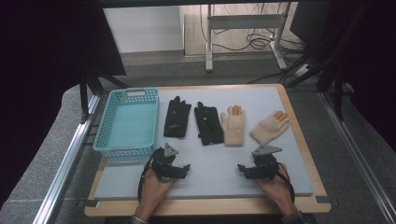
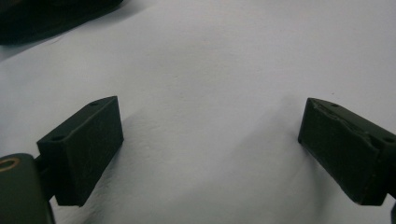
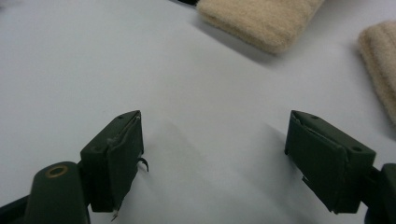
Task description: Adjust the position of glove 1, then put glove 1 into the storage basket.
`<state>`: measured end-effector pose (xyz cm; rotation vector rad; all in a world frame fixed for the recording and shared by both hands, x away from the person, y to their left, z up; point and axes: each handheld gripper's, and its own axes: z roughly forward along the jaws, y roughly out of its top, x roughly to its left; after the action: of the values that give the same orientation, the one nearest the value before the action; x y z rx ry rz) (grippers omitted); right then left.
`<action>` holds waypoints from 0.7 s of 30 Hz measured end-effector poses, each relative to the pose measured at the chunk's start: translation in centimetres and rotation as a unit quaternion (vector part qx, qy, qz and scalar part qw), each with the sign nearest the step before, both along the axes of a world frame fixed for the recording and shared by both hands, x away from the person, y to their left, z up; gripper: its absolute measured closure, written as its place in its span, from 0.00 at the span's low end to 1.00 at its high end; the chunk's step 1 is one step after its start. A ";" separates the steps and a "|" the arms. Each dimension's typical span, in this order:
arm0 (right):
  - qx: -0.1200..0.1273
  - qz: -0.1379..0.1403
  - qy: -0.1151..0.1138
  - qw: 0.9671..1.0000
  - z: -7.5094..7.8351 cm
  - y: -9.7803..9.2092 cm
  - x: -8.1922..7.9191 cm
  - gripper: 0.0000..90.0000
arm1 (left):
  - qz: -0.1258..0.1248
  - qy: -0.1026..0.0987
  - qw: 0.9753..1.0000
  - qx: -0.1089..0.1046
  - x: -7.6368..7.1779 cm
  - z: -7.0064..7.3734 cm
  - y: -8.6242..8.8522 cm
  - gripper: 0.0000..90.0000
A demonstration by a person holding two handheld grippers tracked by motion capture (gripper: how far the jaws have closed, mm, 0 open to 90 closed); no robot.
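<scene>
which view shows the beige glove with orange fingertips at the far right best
The high view: the rightmost beige knit glove with orange fingertips lies whole and angled on the white mat. The right gripper view catches just its ribbed cuff at the edge. The left gripper view gives bare mat.

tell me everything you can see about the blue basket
The basket is a light turquoise rectangular tray, apparently plastic, with perforated lattice walls, a solid flat floor and a handle slot in the far wall. It sits upright and holds nothing, at the left edge of the grey mat, its left side overhanging the mat slightly. The nearest black glove lies just to its right, apart from it. Nothing grips it.
</scene>
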<state>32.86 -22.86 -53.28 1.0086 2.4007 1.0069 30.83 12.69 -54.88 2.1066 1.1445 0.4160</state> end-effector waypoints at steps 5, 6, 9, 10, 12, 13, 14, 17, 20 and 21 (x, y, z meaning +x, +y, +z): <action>0.000 0.000 0.000 1.000 0.0 0.0 0.0 0.21 | 0.000 0.000 1.000 0.000 0.0 0.0 0.0 0.07; 0.000 0.000 0.001 1.000 0.0 0.0 0.0 0.21 | 0.000 0.000 1.000 0.000 0.0 0.0 0.0 0.07; 0.000 0.000 0.001 1.000 0.0 0.0 0.0 0.20 | 0.000 -0.001 1.000 0.000 0.0 0.0 0.0 0.08; 0.000 0.001 0.001 1.000 0.0 0.0 0.0 0.20 | 0.000 -0.001 1.000 0.000 0.0 0.0 0.0 0.08; -0.001 0.001 0.001 1.000 0.0 0.0 0.0 0.20 | 0.000 -0.001 1.000 0.000 0.0 0.0 0.0 0.08; -0.001 0.001 0.002 1.000 0.0 0.0 0.0 0.20 | 0.000 -0.001 1.000 0.000 0.0 0.0 0.0 0.08; -0.001 0.001 0.001 1.000 0.0 0.0 0.0 0.20 | 0.000 -0.001 1.000 0.000 0.0 0.0 0.0 0.08; -0.001 0.001 0.001 1.000 0.0 0.0 0.0 0.20 | 0.000 -0.001 1.000 0.000 0.0 0.0 0.0 0.08; -0.002 0.001 0.001 1.000 0.0 0.0 0.0 0.20 | 0.000 -0.001 1.000 -0.001 0.0 0.0 0.0 0.08; -0.002 0.001 0.001 1.000 0.0 0.0 0.0 0.20 | 0.000 -0.001 1.000 -0.001 0.0 0.0 0.0 0.08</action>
<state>32.86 -22.85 -53.28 1.0051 2.4047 1.0032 30.81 12.72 -54.90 2.1051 1.1432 0.4169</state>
